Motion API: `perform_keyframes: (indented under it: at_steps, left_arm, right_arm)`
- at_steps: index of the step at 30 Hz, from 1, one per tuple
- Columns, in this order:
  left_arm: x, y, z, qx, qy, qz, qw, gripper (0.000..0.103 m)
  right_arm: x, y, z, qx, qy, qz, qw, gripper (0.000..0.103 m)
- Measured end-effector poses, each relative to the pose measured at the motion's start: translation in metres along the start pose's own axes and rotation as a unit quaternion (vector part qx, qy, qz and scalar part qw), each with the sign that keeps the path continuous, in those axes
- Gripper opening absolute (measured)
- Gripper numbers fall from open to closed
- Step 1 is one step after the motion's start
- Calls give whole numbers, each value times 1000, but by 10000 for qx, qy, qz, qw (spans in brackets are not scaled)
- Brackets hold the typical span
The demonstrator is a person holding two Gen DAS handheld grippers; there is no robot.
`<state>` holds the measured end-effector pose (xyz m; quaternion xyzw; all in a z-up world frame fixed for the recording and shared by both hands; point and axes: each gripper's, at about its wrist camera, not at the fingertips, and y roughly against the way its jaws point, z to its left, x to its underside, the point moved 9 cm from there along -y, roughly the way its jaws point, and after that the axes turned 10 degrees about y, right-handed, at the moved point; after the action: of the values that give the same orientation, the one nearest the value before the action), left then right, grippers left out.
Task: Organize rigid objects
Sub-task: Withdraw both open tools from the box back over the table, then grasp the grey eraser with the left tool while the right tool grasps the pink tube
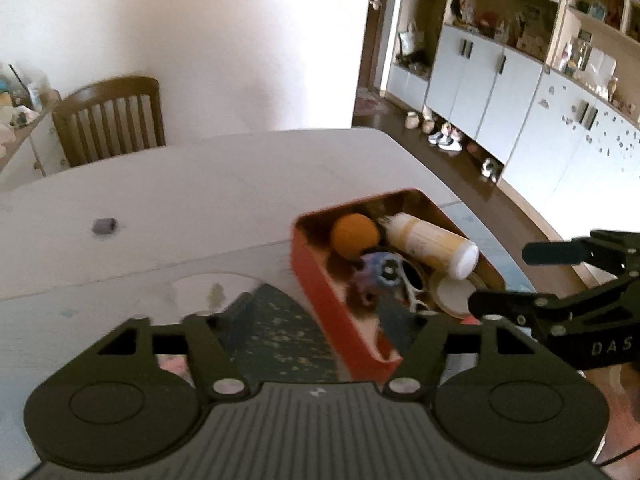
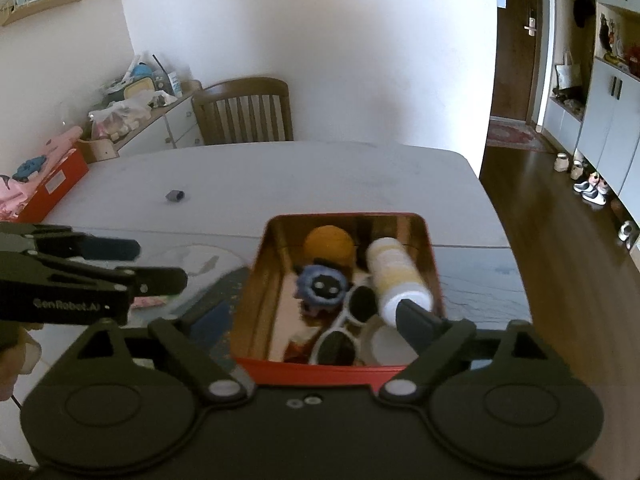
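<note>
Left tool (image 1: 316,316): matte black, ribbed grey housing, two round discs, silver pivot screws, dark blue finger pads (image 1: 394,320). Right tool (image 2: 316,320): same build; white "DAS" lettering on side. "GenRobot.AI" on left tool's side.

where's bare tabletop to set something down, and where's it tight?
Free: the wide stretch of table between the red tin and the chair, apart from the small dark piece at its left. Also the strip right of the tin toward the table edge. Tight: the tin itself, packed with orange ball, bottle, sunglasses, blue toy.
</note>
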<state>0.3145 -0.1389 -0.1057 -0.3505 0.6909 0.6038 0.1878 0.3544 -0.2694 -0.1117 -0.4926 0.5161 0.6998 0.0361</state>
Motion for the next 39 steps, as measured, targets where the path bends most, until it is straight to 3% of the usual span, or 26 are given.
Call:
perform_keyframes:
  at_steps: [4,9,21,30,39]
  left_arm:
    - [-5,12,28,0,11,-94,10000,74]
    - [-11,25,69,12,43,-230,9997,84]
    - [-47,36,179,-448,353,-748,9956,84]
    - [-67,0,237,-716,501,-824,9928,84]
    - [-75,-59,257,-816,480,-752,9927,84]
  right_arm:
    - [-8,-3,26,89,-43,-57,9999,96]
    - [-15,-11,61,86,-147,-151,9997,103]
    - [-27,-53,139,-79,-109,13,9999,103]
    - [-32,-92,175,-139,272,246,9992,102]
    - [-22,-129,180,-137,162,627,9978,93]
